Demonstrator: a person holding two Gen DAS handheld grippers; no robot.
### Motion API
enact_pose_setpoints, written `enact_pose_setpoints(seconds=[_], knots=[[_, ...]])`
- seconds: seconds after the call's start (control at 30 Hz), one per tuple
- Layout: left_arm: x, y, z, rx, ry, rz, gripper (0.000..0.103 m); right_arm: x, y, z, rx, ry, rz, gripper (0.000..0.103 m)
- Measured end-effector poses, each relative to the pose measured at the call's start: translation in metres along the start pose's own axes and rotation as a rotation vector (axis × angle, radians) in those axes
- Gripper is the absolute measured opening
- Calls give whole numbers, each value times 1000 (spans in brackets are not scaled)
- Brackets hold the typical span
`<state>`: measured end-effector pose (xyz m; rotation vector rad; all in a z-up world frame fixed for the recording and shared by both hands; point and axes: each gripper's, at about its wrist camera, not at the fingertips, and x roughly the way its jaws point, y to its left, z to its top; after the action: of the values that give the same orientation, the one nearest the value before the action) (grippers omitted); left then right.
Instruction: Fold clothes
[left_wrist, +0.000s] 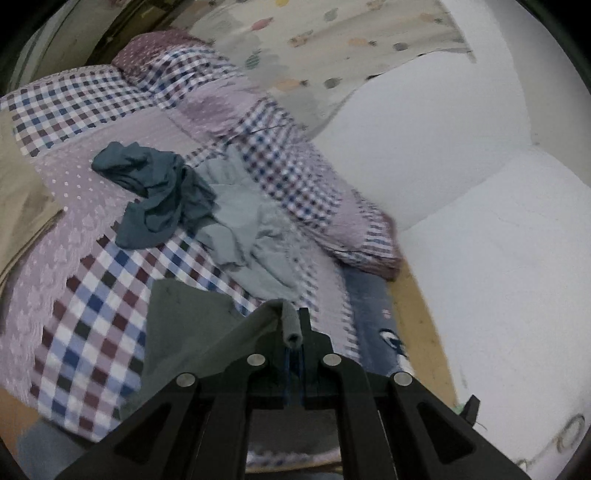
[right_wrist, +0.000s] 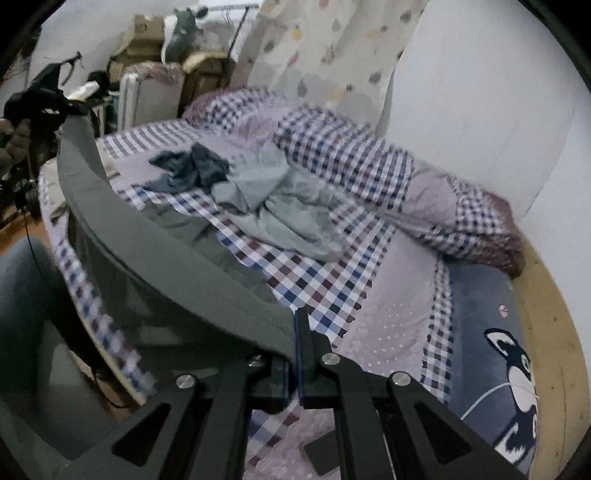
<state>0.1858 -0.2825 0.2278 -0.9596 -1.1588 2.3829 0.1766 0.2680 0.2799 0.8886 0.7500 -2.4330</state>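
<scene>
Checked purple bedding (left_wrist: 92, 291) covered the bed beside a white wall (left_wrist: 461, 147). Both the left gripper (left_wrist: 293, 325) and right gripper (right_wrist: 295, 332) were clamped on a dark grey garment (right_wrist: 155, 243), stretched between them above the bed. Farther back, a crumpled teal garment (left_wrist: 159, 192) lay touching a pale grey one (left_wrist: 255, 236).

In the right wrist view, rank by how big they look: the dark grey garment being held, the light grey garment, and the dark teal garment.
1. Dark grey garment, though it is nearest the camera, so the lead is unsure.
2. Light grey garment.
3. Dark teal garment.
</scene>
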Motion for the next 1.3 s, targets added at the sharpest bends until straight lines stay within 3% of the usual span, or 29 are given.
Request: enact_pose_setpoints(seconds=[0.2, 0.33, 0.57, 0.63, 0.67, 0.73, 0.77, 0.8, 0.83, 0.87, 0.9, 0.93, 1.07, 1.2, 1.3], knots=[[107, 42, 55, -47, 78, 170, 1, 124, -37, 26, 25, 177, 68, 1], [186, 82, 78, -90, 163, 311, 1, 213, -49, 25, 23, 314, 104, 1], [294, 145, 98, -109, 269, 504, 1, 339, -72, 9, 119, 483, 177, 1], [315, 160, 99, -106, 295, 539, 3, 370, -79, 4, 154, 523, 199, 5], [322, 168, 99, -110, 307, 541, 3, 386, -84, -2, 183, 554, 187, 12], [332, 182, 97, -112, 325, 541, 4, 400, -91, -10, 201, 590, 82, 18], [323, 180, 97, -92, 304, 515, 7, 401, -97, -13, 220, 586, 21, 33], [315, 178, 96, -72, 283, 489, 11, 400, -103, -16, 242, 578, -41, 41], [307, 176, 95, -52, 261, 463, 28, 395, -105, -16, 241, 562, -83, 45], [299, 174, 94, -32, 240, 436, 54, 389, -107, -16, 237, 545, -121, 47], [289, 172, 93, -12, 216, 410, 65, 381, -105, -15, 215, 525, -161, 49], [270, 169, 91, 11, 180, 383, 74, 371, -102, -10, 209, 489, -147, 52], [199, 166, 65, 111, 128, 352, 75, 340, -77, 15, 176, 343, -16, 70], [142, 181, 17, 145, 160, 375, 75, 345, -20, 49, -2, 252, 102, 73], [119, 187, -28, 147, 218, 374, 75, 371, 19, 62, -87, 259, 177, 73]])
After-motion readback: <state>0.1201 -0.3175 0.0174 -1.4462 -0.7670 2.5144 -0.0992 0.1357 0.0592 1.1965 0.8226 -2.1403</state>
